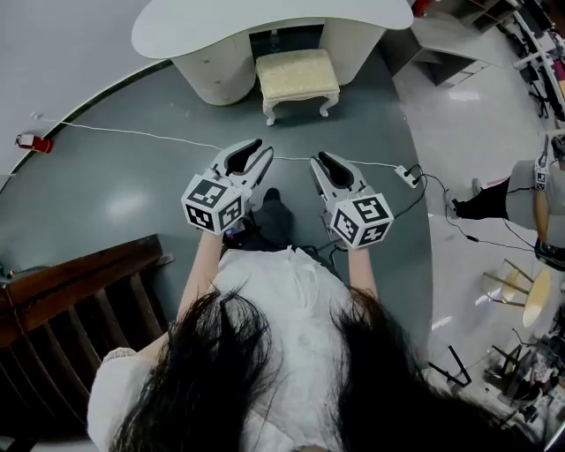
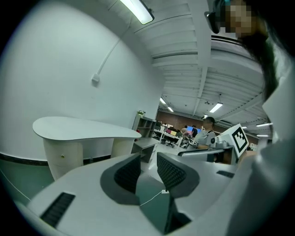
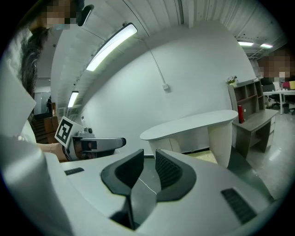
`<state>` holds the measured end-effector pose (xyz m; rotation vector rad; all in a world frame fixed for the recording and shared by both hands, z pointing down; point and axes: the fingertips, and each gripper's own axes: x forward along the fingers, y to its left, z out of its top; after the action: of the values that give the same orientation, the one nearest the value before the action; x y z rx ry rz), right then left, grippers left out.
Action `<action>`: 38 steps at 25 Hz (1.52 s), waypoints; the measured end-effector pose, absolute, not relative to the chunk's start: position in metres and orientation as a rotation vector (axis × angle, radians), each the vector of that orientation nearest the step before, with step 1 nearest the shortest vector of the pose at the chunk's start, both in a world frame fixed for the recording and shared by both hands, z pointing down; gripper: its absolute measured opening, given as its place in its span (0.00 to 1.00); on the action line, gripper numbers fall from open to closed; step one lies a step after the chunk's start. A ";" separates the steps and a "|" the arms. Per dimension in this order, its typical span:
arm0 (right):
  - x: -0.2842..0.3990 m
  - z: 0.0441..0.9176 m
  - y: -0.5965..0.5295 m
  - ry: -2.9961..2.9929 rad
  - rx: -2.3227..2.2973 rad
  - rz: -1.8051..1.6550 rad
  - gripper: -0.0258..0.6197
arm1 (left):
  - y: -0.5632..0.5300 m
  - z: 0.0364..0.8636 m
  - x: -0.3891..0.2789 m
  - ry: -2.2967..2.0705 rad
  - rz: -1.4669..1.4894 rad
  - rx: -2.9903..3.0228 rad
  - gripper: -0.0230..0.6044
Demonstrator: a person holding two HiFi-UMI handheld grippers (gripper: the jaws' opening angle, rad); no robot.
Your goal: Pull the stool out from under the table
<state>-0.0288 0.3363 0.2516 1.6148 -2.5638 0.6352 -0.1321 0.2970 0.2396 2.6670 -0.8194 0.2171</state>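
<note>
The cream stool (image 1: pixel 297 78) with a padded seat and curved white legs stands half under the white curved table (image 1: pixel 265 22) at the top of the head view. My left gripper (image 1: pixel 262 152) and right gripper (image 1: pixel 320 161) hover side by side over the grey floor, well short of the stool, both pointing toward it. Each is shut with nothing between its pads. In the left gripper view the table (image 2: pixel 83 126) lies beyond the left gripper (image 2: pixel 148 159). In the right gripper view the right gripper (image 3: pixel 149 156) faces the table (image 3: pixel 193 123), and a corner of the stool seat (image 3: pixel 203 156) shows.
A white cable (image 1: pixel 132 132) crosses the floor between me and the stool and ends at a power strip (image 1: pixel 408 177). A dark wooden railing (image 1: pixel 79 300) is at the lower left. A grey desk (image 1: pixel 450 44) stands right of the table. A person (image 1: pixel 530 203) is at the right.
</note>
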 end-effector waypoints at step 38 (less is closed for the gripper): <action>0.072 0.384 0.099 -2.354 1.549 0.866 0.18 | 0.061 0.361 -0.108 -0.911 0.346 2.562 0.23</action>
<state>0.0723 0.0992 0.3841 1.5485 -2.3538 0.8663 -0.1084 0.0612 0.3613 2.5616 -0.9114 0.3460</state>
